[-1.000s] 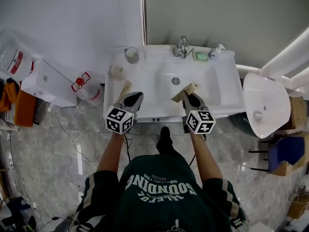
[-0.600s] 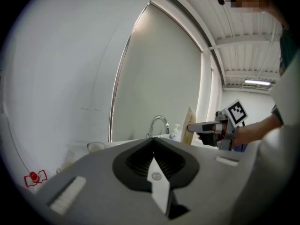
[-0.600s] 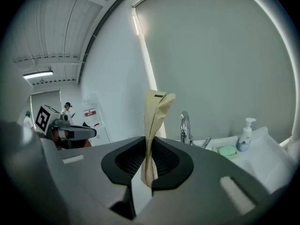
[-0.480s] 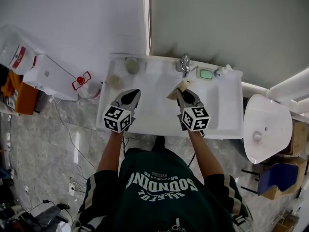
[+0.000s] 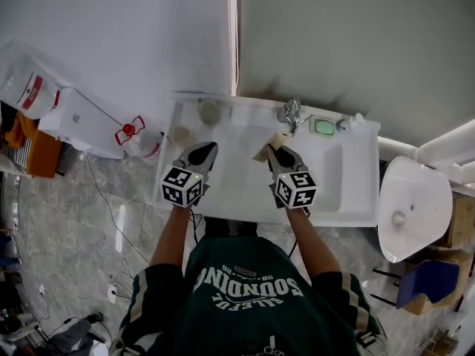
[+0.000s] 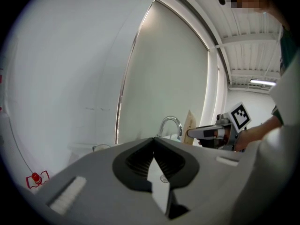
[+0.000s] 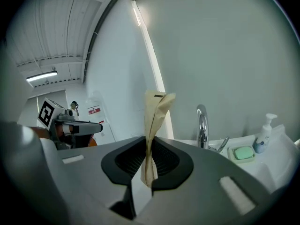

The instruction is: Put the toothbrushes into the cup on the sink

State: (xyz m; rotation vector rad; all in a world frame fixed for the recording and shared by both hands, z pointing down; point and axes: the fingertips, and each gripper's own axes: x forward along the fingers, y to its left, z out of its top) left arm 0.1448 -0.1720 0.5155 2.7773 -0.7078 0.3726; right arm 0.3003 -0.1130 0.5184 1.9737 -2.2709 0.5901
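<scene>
My right gripper point(image 5: 272, 150) is over the white sink point(image 5: 338, 199), shut on a beige paper toothbrush packet point(image 5: 267, 145). In the right gripper view the packet point(image 7: 154, 125) stands upright between the jaws of my right gripper point(image 7: 149, 142). My left gripper point(image 5: 208, 146) hovers over the sink's left part. Its jaws meet at the tip with nothing showing between them in the left gripper view point(image 6: 153, 140), where the packet point(image 6: 189, 124) also shows at right. A grey cup point(image 5: 208, 110) stands at the sink's back left corner, and a smaller beige cup point(image 5: 180, 133) sits in front of it.
The faucet point(image 5: 292, 112), a green soap dish point(image 5: 323, 127) and a pump bottle point(image 5: 356, 119) line the sink's back edge against the wall. A white bowl-shaped fixture point(image 5: 412, 199) stands to the right. At left are a white box point(image 5: 82, 121) and a red-handled container point(image 5: 133, 136).
Both grippers have moved over the sink toward the back wall and faucet. The right one still grips the beige packet.
</scene>
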